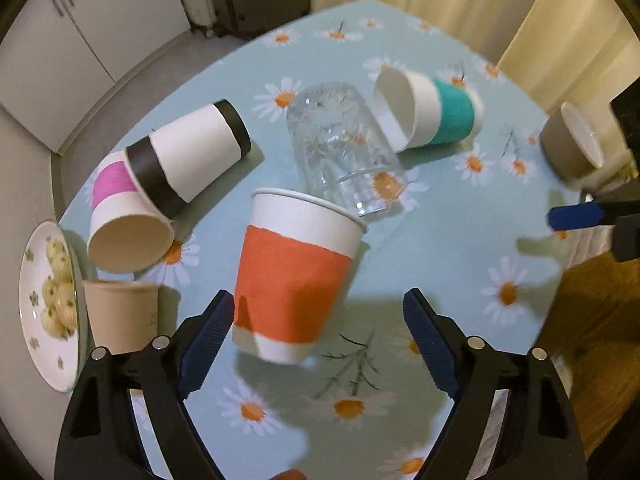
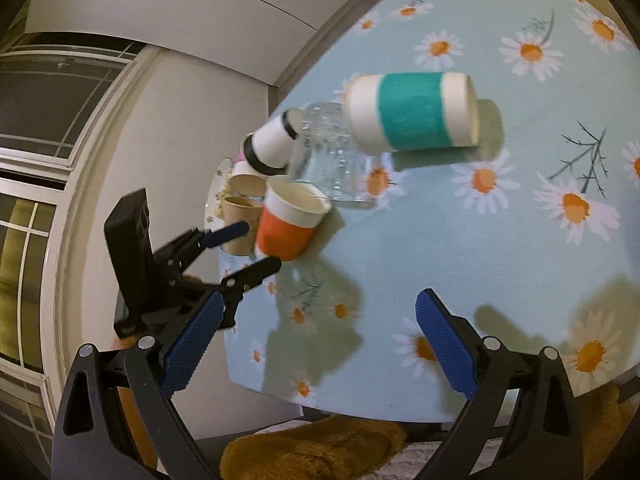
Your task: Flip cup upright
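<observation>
An orange-banded paper cup [image 1: 294,276] stands mouth up on the daisy tablecloth, just in front of my left gripper [image 1: 320,316], which is open, its fingers either side of the cup's base and apart from it. The cup also shows in the right wrist view [image 2: 288,220]. A teal-banded cup [image 1: 428,114] [image 2: 412,110] lies on its side. A black-banded cup [image 1: 192,156] and a pink-banded cup [image 1: 124,216] lie on their sides at left. A clear glass [image 1: 344,148] stands upside down. My right gripper [image 2: 320,344] is open and empty over the table's near edge.
A plain brown cup [image 1: 120,312] stands upright beside a plate of cookies [image 1: 48,304] at the table's left edge. A grey cup [image 1: 572,148] lies at the far right. The left gripper [image 2: 248,248] shows in the right wrist view. An orange towel [image 2: 316,452] lies below the table edge.
</observation>
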`<action>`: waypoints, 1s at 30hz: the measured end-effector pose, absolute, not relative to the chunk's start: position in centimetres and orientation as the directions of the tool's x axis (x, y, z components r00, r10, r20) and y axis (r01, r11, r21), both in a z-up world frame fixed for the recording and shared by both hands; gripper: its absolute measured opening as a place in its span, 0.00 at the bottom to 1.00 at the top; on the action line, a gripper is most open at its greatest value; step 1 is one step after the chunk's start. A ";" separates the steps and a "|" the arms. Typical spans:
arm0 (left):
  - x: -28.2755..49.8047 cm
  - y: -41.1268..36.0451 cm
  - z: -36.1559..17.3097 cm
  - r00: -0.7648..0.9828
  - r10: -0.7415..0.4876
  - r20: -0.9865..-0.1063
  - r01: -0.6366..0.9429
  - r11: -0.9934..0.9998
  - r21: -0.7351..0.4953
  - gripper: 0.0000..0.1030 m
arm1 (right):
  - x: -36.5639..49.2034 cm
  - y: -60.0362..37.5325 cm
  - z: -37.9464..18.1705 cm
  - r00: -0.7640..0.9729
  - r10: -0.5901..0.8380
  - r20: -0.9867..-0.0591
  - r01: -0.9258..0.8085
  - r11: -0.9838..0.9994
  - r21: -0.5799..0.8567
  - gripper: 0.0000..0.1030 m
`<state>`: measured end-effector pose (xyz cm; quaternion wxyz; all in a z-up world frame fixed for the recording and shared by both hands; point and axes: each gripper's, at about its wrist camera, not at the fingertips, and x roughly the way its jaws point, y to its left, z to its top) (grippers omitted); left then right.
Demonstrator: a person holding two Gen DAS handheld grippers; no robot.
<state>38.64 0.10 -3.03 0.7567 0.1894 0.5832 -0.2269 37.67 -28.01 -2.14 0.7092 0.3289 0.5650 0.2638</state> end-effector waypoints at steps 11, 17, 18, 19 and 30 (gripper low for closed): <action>39.7 -1.1 -6.2 0.131 -0.013 -0.991 0.629 0.774 0.073 0.69 | 37.7 -28.7 -2.7 0.180 0.746 -0.641 -0.020 0.655 0.756 0.94; 40.1 -1.0 -6.6 0.119 0.018 -0.993 0.635 0.767 0.090 0.58 | 37.6 -28.4 -2.4 0.174 0.747 -0.642 -0.034 0.656 0.754 0.94; 40.1 -1.1 -6.6 0.118 0.019 -0.993 0.635 0.767 0.090 0.58 | 37.6 -28.4 -2.5 0.173 0.749 -0.640 -0.034 0.654 0.756 0.94; 40.3 -1.4 -6.6 0.120 0.024 -0.992 0.635 0.767 0.095 0.58 | 37.6 -28.5 -2.5 0.172 0.750 -0.638 -0.034 0.652 0.757 0.94; 39.0 -0.9 -2.9 0.095 -0.026 -0.995 0.395 0.919 0.014 0.57 | 37.2 -28.1 -2.7 0.137 0.779 -0.612 -0.048 0.623 0.781 0.94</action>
